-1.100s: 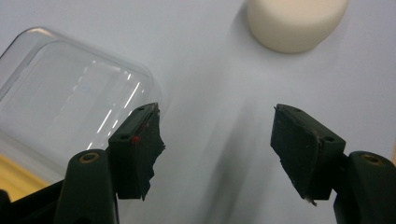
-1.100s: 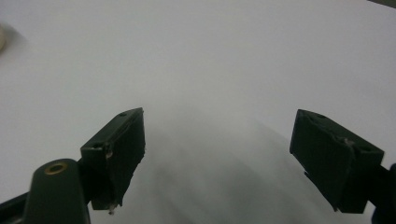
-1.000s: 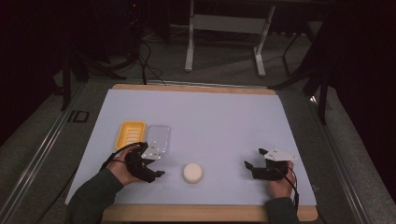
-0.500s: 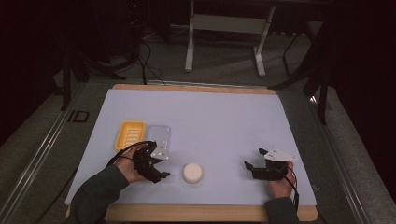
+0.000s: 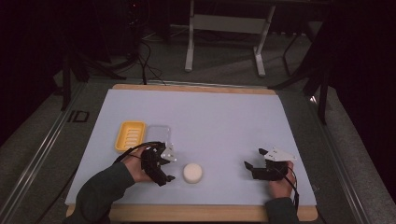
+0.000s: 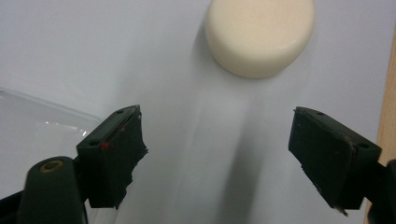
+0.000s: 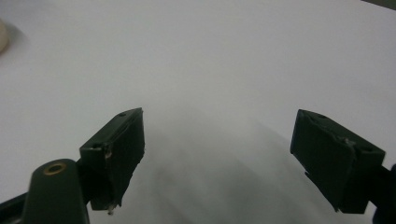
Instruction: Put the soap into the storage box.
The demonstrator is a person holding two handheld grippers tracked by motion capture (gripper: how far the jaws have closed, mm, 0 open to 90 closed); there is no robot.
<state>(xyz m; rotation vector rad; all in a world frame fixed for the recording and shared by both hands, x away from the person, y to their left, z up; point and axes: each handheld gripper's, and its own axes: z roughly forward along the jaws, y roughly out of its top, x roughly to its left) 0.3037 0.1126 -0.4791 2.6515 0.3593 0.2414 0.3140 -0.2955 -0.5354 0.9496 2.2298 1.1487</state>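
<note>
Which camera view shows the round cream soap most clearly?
The left gripper view: the soap is close and sharp, its top cut off. The high view shows it whole but small; the right gripper view catches a sliver.

On the pale mat (image 5: 210, 121), the left gripper (image 5: 164, 164) sits at about seven o'clock, its jaws having just been opening, with nothing between them. A round cream soap bar (image 5: 192, 172) lies just beside it at three o'clock. A clear lid (image 5: 158, 132) rests at the gripper's twelve o'clock, touching a yellow tray (image 5: 130, 135) on its nine o'clock side. The right gripper (image 5: 254, 159) rests at five o'clock, jaws apart and empty.
</note>
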